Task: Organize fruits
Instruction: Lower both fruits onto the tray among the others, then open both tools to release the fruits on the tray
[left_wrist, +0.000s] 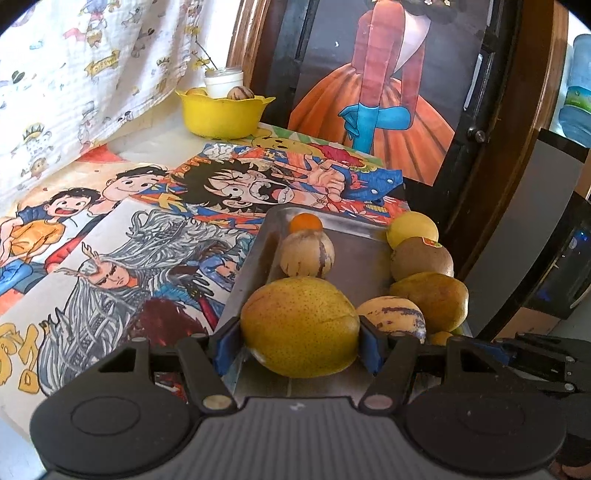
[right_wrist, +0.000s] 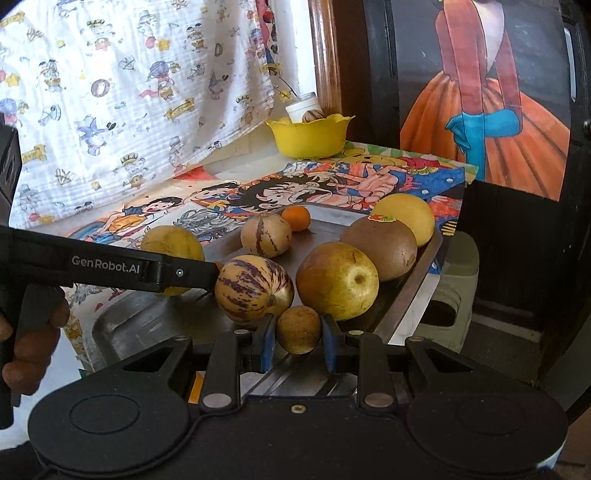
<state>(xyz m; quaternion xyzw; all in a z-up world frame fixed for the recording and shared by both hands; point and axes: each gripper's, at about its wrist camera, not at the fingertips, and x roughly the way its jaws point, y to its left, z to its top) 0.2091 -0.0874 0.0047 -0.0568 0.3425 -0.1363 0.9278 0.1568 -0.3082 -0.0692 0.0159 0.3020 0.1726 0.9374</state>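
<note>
Left wrist view, left gripper (left_wrist: 300, 345): blue pads pressed on both flanks of a large yellow pear (left_wrist: 300, 326); the pear fills the gap between the fingers.
Pear position: at the near left corner of the metal tray (left_wrist: 354, 258); cannot tell whether it rests on the tray or is lifted clear.
Right wrist view, right gripper (right_wrist: 298, 341): narrow, blue pads against either side of a small round brown fruit (right_wrist: 298, 328).
Small fruit position: at the near edge of the tray, just in front of a striped melon (right_wrist: 254, 288) and a second pear (right_wrist: 337, 285), touching or nearly touching both.
Left gripper seen from right: black arm marked GenRobot.AI (right_wrist: 107, 266) reaches in from the left, the person's hand (right_wrist: 29, 332) on its handle; the held pear shows partly behind it.
Tray, right side: brown kiwi with sticker (right_wrist: 382, 248), then a yellow round fruit (right_wrist: 406, 218) at the far corner, in a row with the second pear.
Tray, left side: another striped melon (right_wrist: 266, 234), a small orange (right_wrist: 296, 218) just behind it.
Tray support: tray sits on cartoon drawings (left_wrist: 110, 236) spread over the table, near its right edge.
Far end of table: yellow bowl (left_wrist: 221, 114) holding a striped fruit and a yellow one; white jar (left_wrist: 224, 83) just behind it.
Background: printed cloth (right_wrist: 129, 92) hanging at left; painting of a figure in an orange skirt (left_wrist: 380, 110) leaning upright at right.
</note>
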